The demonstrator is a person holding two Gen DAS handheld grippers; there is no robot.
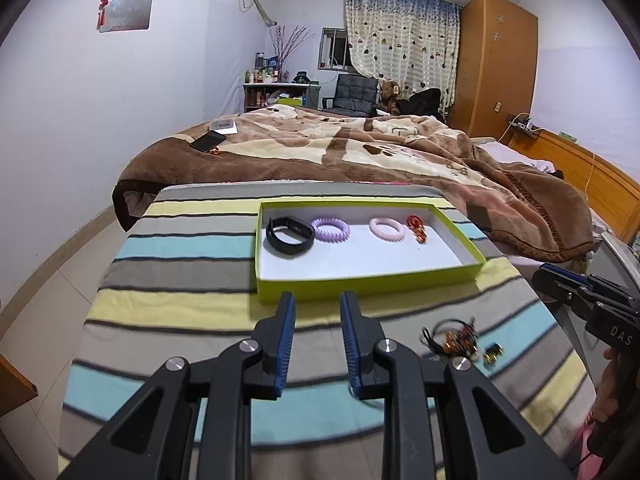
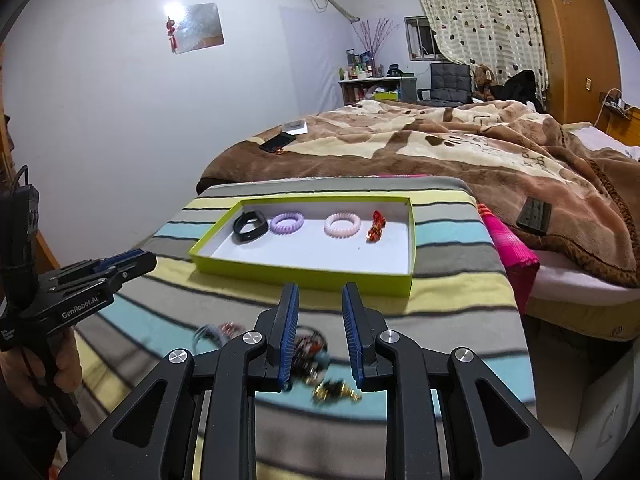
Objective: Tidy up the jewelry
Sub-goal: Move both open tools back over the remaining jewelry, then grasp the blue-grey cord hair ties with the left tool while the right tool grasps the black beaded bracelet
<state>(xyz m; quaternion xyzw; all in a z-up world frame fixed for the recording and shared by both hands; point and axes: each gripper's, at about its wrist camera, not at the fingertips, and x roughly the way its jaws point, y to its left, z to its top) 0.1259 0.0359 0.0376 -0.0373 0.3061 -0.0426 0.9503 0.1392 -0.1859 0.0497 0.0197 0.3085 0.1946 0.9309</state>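
A shallow green tray point(image 1: 360, 280) point(image 2: 304, 276) lies on the striped cloth. In a row inside it sit a black wristband point(image 1: 290, 234) point(image 2: 250, 227), a purple coil ring point(image 1: 331, 229) point(image 2: 287, 223), a pink coil ring point(image 1: 387, 229) point(image 2: 343, 225) and a red ornament point(image 1: 416, 226) point(image 2: 376, 226). Loose tangled jewelry point(image 1: 456, 336) point(image 2: 308, 352) and a small gold piece point(image 1: 493, 350) point(image 2: 334, 390) lie on the cloth in front of the tray. My left gripper point(image 1: 317, 308) point(image 2: 146, 258) hovers open and empty before the tray. My right gripper point(image 2: 320, 296) point(image 1: 542, 276) is open above the loose pile, holding nothing.
Behind the striped table stands a bed with a brown blanket point(image 1: 360, 148), a phone point(image 1: 207, 142) on it. A pink cloth point(image 2: 508, 248) hangs at the table's right edge, beside a black flat object point(image 2: 534, 214) on the blanket. Floor drops off at the left.
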